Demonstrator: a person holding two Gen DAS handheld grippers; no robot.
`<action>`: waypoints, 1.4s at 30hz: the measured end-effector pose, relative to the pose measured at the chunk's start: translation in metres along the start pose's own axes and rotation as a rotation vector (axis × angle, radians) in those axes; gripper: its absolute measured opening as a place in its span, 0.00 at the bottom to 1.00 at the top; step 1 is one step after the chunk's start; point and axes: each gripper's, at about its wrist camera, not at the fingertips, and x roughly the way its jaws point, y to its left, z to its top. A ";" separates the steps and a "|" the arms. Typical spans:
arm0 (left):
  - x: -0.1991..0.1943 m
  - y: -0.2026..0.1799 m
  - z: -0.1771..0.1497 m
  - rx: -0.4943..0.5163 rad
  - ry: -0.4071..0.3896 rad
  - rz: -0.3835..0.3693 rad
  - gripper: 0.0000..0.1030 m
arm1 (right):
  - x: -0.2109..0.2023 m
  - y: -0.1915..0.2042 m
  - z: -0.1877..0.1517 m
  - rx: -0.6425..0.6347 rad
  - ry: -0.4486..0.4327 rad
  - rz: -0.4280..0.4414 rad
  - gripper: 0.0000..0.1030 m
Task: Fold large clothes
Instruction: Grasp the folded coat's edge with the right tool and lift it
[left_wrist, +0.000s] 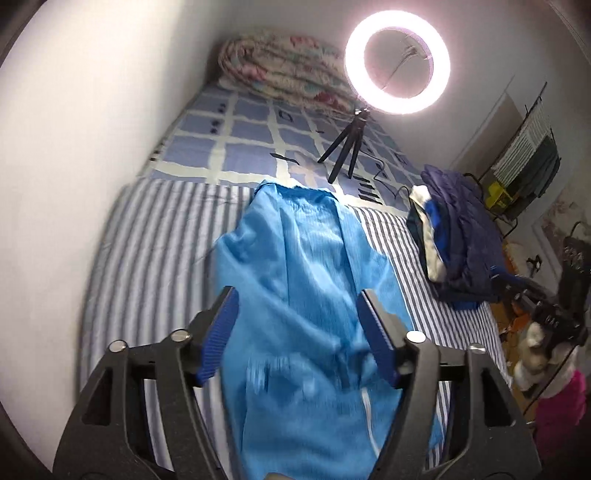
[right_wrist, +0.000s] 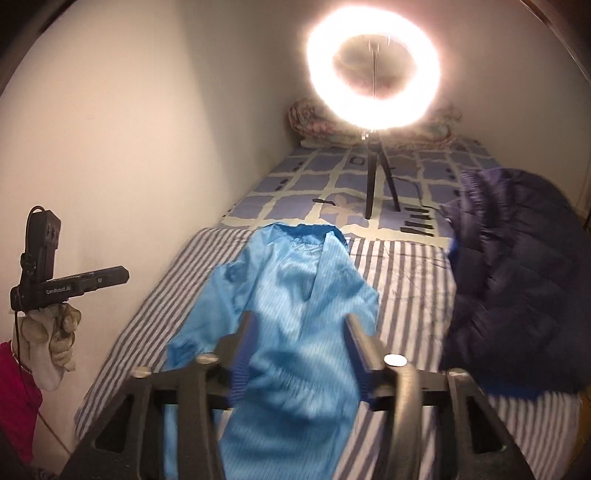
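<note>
A large light-blue garment (left_wrist: 303, 280) lies lengthwise on the striped bed sheet (left_wrist: 147, 266), collar end far from me, folded narrow. It also shows in the right wrist view (right_wrist: 291, 314). My left gripper (left_wrist: 297, 314) is open above the garment's near half, blue pads (left_wrist: 221, 332) apart, holding nothing. My right gripper (right_wrist: 299, 332) is open above the same garment, empty. The left gripper's body (right_wrist: 48, 273), held in a gloved hand, shows at the left of the right wrist view.
A dark navy puffy jacket pile (left_wrist: 461, 236) lies at the bed's right side, also in the right wrist view (right_wrist: 517, 277). A lit ring light on a small tripod (left_wrist: 347, 151) stands on the checked sheet. A rolled quilt (left_wrist: 284, 70) lies at the far end. A white wall (left_wrist: 74, 147) runs along the left.
</note>
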 end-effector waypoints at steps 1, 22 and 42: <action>0.023 0.006 0.011 -0.012 0.011 -0.010 0.67 | 0.022 -0.008 0.007 0.004 0.007 0.010 0.61; 0.247 0.070 0.091 -0.121 0.164 -0.015 0.65 | 0.288 -0.111 0.060 0.312 0.183 0.171 0.61; 0.144 0.011 0.077 -0.018 -0.046 -0.089 0.01 | 0.197 -0.048 0.082 0.152 -0.004 0.218 0.00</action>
